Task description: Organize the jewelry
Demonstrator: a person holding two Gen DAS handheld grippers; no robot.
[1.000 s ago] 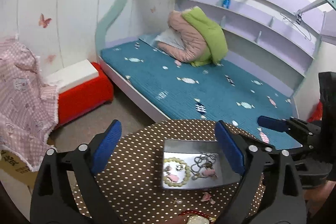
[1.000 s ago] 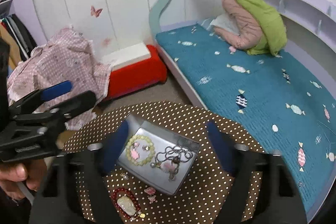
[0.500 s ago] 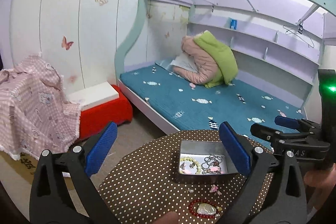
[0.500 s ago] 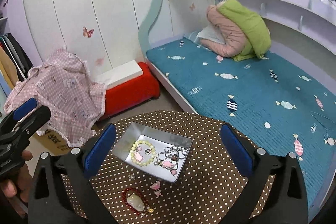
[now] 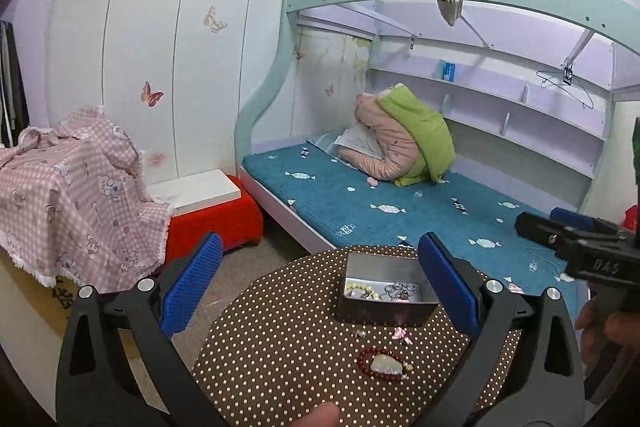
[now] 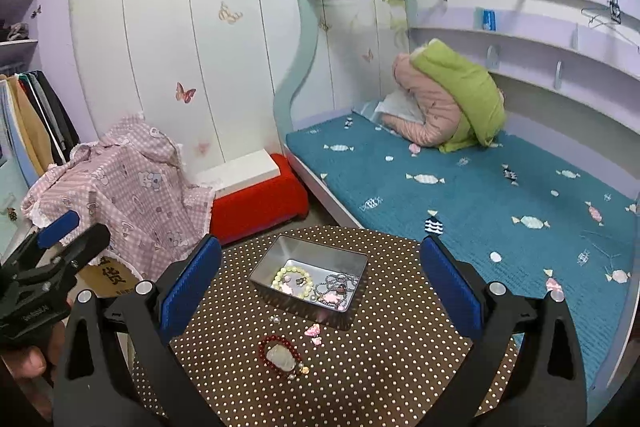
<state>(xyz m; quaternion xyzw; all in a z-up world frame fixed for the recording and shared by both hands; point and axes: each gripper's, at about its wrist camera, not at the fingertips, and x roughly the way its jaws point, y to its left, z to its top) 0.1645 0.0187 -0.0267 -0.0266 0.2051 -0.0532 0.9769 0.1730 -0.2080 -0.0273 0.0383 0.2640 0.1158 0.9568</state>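
A metal tin (image 6: 264, 277) (image 5: 380, 309) stands on a round brown polka-dot table (image 6: 360, 379) (image 5: 280, 355). In it lie a pale green bead bracelet (image 6: 291, 278), a silver chain (image 6: 338, 283) and pink pieces. On the table in front of the tin lie a red bead bracelet with a white stone (image 6: 280, 353) (image 5: 385, 365), small pink pieces (image 6: 313, 333) (image 5: 400, 334) and a tiny pearl item (image 6: 274, 319). My left gripper (image 5: 318, 283) and right gripper (image 6: 320, 287) are both open and empty, held above and back from the table.
A bed with a blue candy-print cover (image 6: 480, 195) runs behind and right of the table, with pink and green bedding (image 6: 448, 99) at its head. A red stool with a white top (image 6: 256, 191) and a pink checked cloth (image 6: 132, 195) stand left.
Both grippers have pulled up and back from the tin, so the table and tin look smaller and lower. Both stay open and empty.
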